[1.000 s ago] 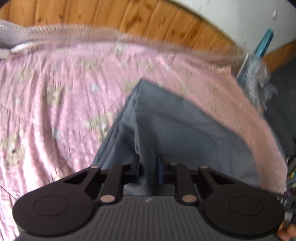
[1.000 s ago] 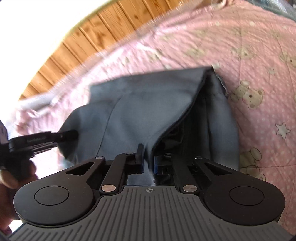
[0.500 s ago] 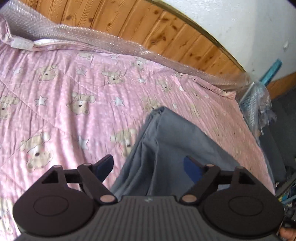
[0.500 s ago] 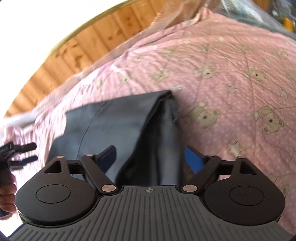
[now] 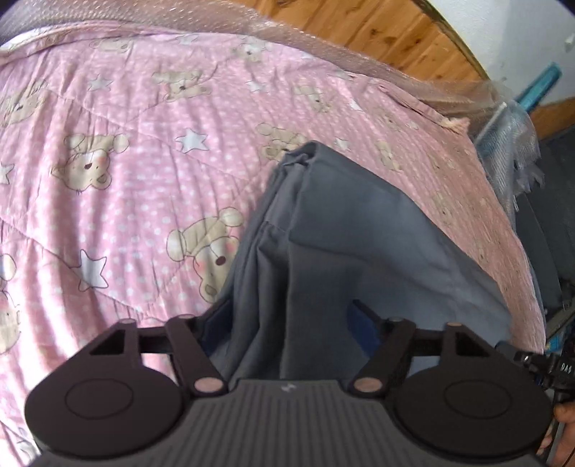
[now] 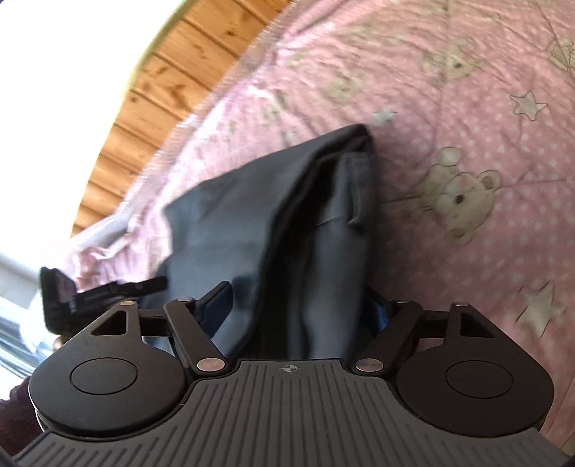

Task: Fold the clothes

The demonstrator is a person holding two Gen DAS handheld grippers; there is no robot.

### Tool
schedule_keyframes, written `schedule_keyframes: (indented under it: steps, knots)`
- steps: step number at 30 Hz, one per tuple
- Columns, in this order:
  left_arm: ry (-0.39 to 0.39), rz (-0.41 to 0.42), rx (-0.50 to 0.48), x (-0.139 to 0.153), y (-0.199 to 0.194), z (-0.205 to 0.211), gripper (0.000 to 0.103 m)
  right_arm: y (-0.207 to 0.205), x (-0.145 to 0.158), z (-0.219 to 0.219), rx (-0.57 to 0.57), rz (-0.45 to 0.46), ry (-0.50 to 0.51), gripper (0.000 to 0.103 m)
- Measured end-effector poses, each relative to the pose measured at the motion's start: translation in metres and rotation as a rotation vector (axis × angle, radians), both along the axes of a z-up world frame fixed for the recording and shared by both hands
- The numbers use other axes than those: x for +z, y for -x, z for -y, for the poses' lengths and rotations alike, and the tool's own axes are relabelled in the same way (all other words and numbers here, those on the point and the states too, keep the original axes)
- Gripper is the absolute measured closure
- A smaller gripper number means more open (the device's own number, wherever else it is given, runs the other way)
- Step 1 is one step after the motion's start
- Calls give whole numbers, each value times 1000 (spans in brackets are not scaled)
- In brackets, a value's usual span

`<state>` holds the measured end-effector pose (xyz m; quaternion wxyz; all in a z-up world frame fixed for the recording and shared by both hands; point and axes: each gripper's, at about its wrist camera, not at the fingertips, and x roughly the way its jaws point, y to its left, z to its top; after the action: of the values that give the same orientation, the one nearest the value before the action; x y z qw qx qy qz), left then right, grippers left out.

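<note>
A folded grey garment (image 5: 345,230) lies on a pink quilt with bears and stars (image 5: 125,151). My left gripper (image 5: 287,323) is open, its jaws spread to either side of the garment's near edge, low over it. In the right wrist view the same grey garment (image 6: 258,222) lies folded with its layers stacked. My right gripper (image 6: 300,305) is open too, its jaws astride the near end of the cloth. The left gripper (image 6: 107,291) shows at the left edge of that view. Neither gripper holds cloth.
A wooden headboard (image 5: 377,28) and bubble wrap (image 5: 323,46) run along the far edge of the bed. Clutter and a blue pole (image 5: 532,89) stand beyond the bed's right side. The pink quilt (image 6: 485,143) spreads wide to the right of the garment.
Both grippers were shut on the garment a second ago. They have opened and let it go, and now sit lower and closer over its near edge.
</note>
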<state>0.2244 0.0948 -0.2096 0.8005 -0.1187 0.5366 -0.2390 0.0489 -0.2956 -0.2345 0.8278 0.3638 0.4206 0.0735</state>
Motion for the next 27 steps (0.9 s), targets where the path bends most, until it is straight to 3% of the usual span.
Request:
schedule_keyframes:
  steps: [1, 2, 3, 5, 7, 8, 12, 17, 20, 22, 23, 24, 25, 27]
  knots:
    - [1, -2, -4, 1, -1, 6, 21, -7, 0, -2, 11, -5, 16, 26]
    - [2, -4, -8, 1, -2, 11, 31, -13, 4, -7, 30, -16, 40, 27]
    - [2, -7, -12, 2, -2, 17, 45, -18, 8, -11, 50, -25, 63, 53]
    - [-26, 13, -15, 9, 1, 25, 68, -24, 21, -20, 98, -21, 111, 64]
    - [-6, 16, 33, 20, 5, 19, 82, -26, 39, -21, 146, 4, 162, 77]
    - [20, 20, 65, 30, 8, 14, 86, -30, 49, -19, 164, 24, 166, 79]
    - [77, 95, 175, 78, 16, 6, 87, -63, 96, -12, 267, 122, 193, 82]
    - [95, 176, 318, 132, -10, 14, 87, -150, 146, 9, 383, 202, 213, 82]
    - [1, 144, 397, 117, -48, 29, 82, -222, 145, 20, 428, 182, 237, 78]
    - [-142, 98, 416, 88, -77, 45, 75, -259, 125, 26, 368, 134, 326, 54]
    - [-213, 64, 429, 72, -85, 50, 82, -273, 114, 28, 325, 106, 384, 52]
    - [-238, 33, 437, 60, -87, 51, 83, -288, 103, 31, 281, 77, 441, 56]
    - [-217, 41, 438, 59, -81, 52, 83, -296, 95, 34, 245, 67, 472, 57]
    - [-152, 104, 445, 69, -58, 52, 81, -276, 102, 38, 226, 148, 390, 57]
